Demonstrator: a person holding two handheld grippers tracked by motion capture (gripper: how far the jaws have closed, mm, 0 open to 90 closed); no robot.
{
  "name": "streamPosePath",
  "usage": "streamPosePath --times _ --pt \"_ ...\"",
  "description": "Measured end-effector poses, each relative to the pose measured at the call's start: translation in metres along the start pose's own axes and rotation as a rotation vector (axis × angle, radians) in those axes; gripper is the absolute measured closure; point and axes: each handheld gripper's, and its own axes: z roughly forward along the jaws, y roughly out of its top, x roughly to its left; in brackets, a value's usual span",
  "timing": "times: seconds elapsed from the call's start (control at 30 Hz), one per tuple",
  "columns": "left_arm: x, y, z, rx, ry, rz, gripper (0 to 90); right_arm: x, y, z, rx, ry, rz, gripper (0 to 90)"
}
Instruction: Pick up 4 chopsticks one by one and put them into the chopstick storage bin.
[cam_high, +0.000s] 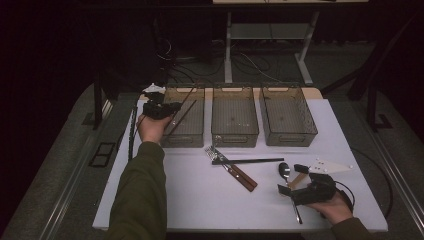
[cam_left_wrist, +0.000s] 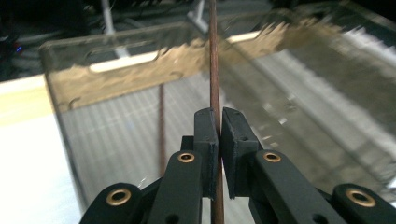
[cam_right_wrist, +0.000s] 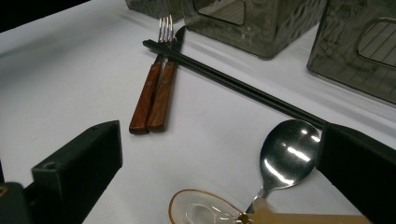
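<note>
**Chopstick going into the left bin**

Evidently the sorting of cutlery into bins is under way, and the step in hand is the drop-off. The left gripper (cam_high: 161, 109) is hovering over the left bin (cam_high: 172, 136), its jaws pressing together on a thin brown chopstick (cam_left_wrist: 214, 70) that is running up between the pads and slanting down into the bin. A second brown stick (cam_left_wrist: 161, 121) is already lying on that bin's floor (seen through the left gripper view, just beside the held one). My reading is that the next move calls for lowering the stick until it is resting inside the walls, then easing the jaws apart so it is not flicking out over the rim.

The right gripper (cam_high: 295, 181) is waiting near the table's front edge with its jaws standing wide apart and nothing between them, poised around the metal spoon (cam_right_wrist: 286, 156). A clear-bowled spoon with a tan handle (cam_right_wrist: 205, 212) is lying just beside it.

The middle bin (cam_high: 235, 136) and the right bin (cam_high: 311, 131) are looking bare, though a few pale specks on the middle one's floor are too small to name. On the white table (cam_high: 190, 200), a wooden-handled fork (cam_right_wrist: 150, 88) and knife (cam_right_wrist: 167, 86) are lying side by side, touching, with a black chopstick (cam_right_wrist: 233, 84) crossing over their metal ends.
</note>
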Motion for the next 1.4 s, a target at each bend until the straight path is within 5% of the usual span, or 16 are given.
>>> streamPosePath --times 0.13,0.43,0.53,0.7,1.1,1.4 --pt "0.004 -0.002 0.005 0.006 0.004 -0.035 84.9 0.000 0.000 -0.001 -0.003 0.004 0.005 0.4" --pt "-0.001 -0.006 0.016 0.073 0.058 0.020 83.8 0.000 0.000 -0.001 -0.006 0.003 0.003 0.4" --pt "-0.003 -0.005 0.018 0.087 0.084 0.037 68.5 0.000 0.000 -0.001 -0.004 0.005 0.002 0.4" --pt "-0.005 -0.006 0.019 0.098 0.087 0.057 57.9 0.000 0.000 -0.001 -0.005 0.004 0.000 0.4" --pt "-0.007 -0.007 0.014 0.086 0.020 0.090 42.8 0.000 0.000 0.000 -0.002 0.004 0.005 0.4" --pt "-0.019 -0.006 -0.008 0.040 -0.052 0.121 30.1 0.000 0.000 0.001 0.009 0.000 0.004 0.4"
